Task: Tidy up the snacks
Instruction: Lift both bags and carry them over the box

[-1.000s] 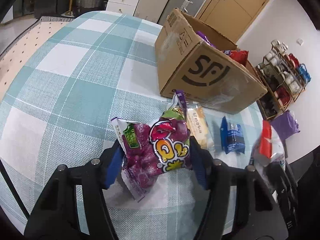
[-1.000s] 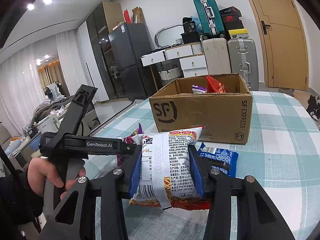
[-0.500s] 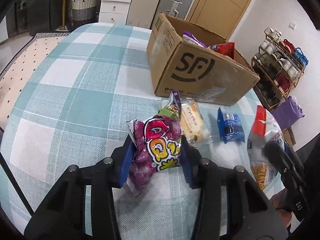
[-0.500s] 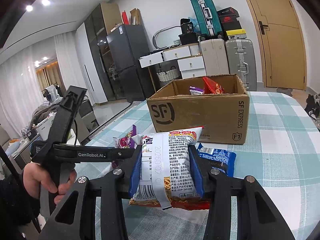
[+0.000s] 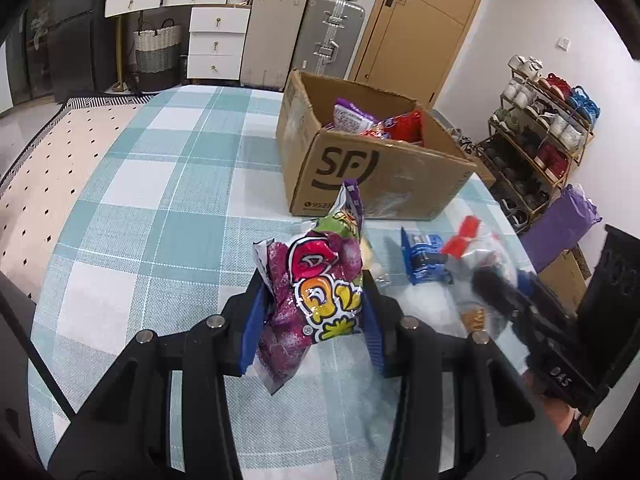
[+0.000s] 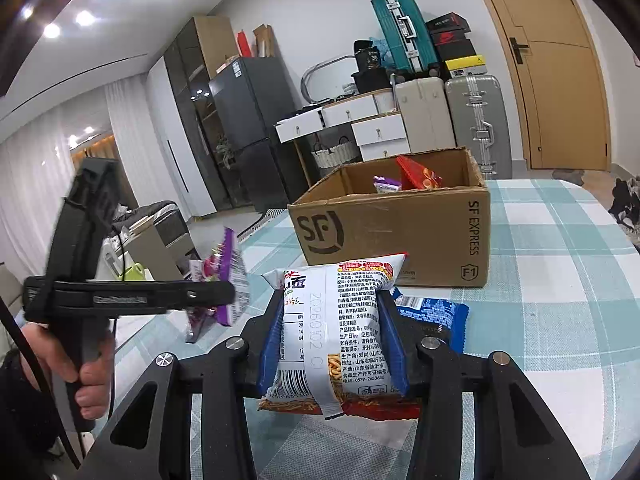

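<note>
Your checked tablecloth (image 5: 168,184) holds the "SF EXPRESS" cardboard box (image 6: 404,232). Your left gripper (image 5: 312,312) squeezes the purple candy bag (image 5: 316,288); your right gripper (image 6: 332,344) squeezes the white snack bag (image 6: 336,328).

1 box (image 5: 384,168) – 2 suitcases (image 5: 332,36) – 1 basket (image 5: 154,46).

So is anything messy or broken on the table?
Nothing is spilled or torn. The purple candy bag is squashed and crinkled in the left claw, and a blue packet lies loose on the table outside the cardboard box, not yet packed.
</note>
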### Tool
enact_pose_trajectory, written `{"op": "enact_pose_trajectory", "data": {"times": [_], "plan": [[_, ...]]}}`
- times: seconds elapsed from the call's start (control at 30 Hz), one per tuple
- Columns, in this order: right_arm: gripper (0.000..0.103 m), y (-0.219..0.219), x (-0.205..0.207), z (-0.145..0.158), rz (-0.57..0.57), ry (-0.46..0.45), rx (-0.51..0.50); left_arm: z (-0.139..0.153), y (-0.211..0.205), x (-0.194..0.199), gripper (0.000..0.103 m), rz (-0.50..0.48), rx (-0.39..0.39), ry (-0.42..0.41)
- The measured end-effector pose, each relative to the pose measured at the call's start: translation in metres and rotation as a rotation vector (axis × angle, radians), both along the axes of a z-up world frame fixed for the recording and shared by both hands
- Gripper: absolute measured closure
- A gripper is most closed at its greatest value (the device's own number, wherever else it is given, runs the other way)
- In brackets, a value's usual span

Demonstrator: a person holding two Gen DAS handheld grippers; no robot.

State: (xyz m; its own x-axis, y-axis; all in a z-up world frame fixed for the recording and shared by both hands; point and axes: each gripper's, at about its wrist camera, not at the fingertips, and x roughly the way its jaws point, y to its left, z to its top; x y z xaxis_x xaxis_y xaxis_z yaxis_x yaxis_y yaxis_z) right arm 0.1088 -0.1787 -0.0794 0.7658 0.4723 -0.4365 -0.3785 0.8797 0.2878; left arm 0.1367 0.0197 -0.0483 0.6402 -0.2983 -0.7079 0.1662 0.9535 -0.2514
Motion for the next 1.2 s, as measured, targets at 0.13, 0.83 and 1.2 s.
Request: {"op": "enact_pose_trajectory", "data": {"times": [0.13, 0.83, 1.2], "plan": [[0.058, 0.000, -0.006, 0.004, 0.003, 0.020, 0.023, 0.017, -0.004, -0.016, 0.063, -0.019, 0.008, -0.039], [0.058, -0.012, -0.077, 0.103, -0.001, -0.087, 0.070, 0.120, -0.037, -0.075, 0.062, -0.151, -0.020, -0.173], [0.058, -0.014, -0.086, 0.167, 0.021, -0.139, 0.048, 0.186, -0.043, -0.077, 0.062, -0.185, -0.013, -0.204]]}}
